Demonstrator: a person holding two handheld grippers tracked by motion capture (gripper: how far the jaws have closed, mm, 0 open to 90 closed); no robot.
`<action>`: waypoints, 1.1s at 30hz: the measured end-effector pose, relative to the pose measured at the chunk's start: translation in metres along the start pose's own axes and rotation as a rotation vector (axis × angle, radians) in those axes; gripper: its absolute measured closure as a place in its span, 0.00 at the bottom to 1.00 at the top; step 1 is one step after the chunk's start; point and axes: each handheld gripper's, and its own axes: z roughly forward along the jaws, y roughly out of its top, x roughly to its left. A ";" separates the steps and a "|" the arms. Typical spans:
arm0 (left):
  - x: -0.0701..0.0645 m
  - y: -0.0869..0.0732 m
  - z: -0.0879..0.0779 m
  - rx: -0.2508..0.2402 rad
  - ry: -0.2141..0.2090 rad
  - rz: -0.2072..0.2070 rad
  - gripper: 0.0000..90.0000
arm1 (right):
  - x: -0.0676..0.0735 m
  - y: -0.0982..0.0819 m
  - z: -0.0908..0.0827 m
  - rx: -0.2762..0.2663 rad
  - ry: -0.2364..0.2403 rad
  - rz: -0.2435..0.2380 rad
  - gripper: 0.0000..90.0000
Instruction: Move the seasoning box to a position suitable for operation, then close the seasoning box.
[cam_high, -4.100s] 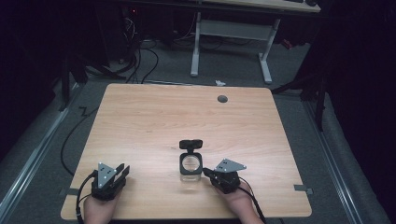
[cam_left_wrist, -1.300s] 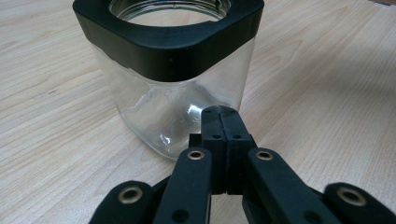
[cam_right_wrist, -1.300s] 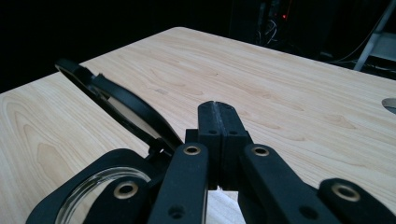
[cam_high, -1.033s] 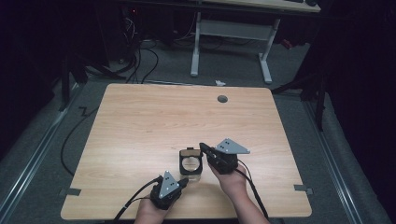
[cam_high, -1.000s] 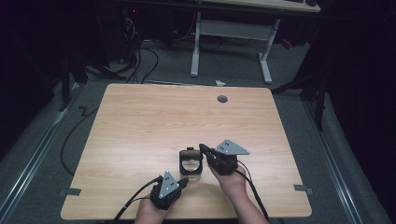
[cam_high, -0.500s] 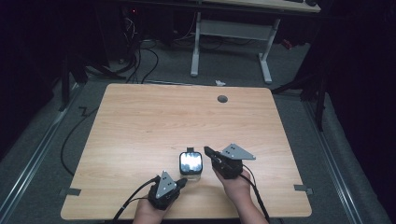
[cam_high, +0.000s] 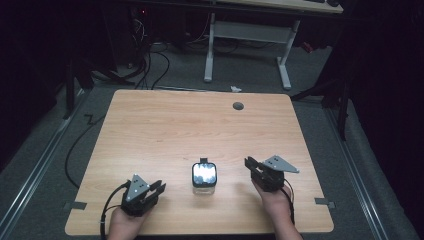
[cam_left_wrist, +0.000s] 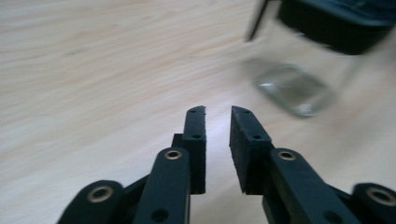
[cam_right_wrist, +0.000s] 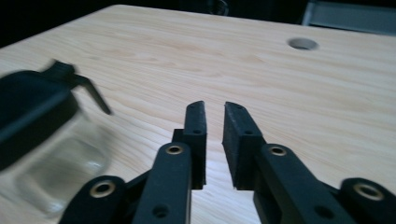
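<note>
— Both pairs of jaws stand slightly apart with nothing between them: left gripper, right gripper.

— And the jar?

— That clear glass jar with the black lid stands upright on the table, between the two grippers, touching neither.

— Any risk?

— I'd say a sideways knock from either gripper could tip it; glass on smooth wood slides easily.

So I'm counting one jar sitting on one table, two claws, left claw and right claw, two hands, plus one hole showing in the tabletop.
</note>
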 end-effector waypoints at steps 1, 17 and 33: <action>0.006 0.004 0.001 -0.010 0.018 -0.003 0.79 | -0.004 -0.002 -0.001 0.003 -0.009 0.008 0.85; 0.053 0.032 0.022 -0.053 0.214 0.048 0.52 | -0.060 -0.046 -0.047 0.026 -0.190 0.091 0.41; 0.053 0.014 0.003 -0.058 0.202 0.025 0.54 | -0.042 -0.050 -0.049 -0.001 -0.217 -0.008 0.43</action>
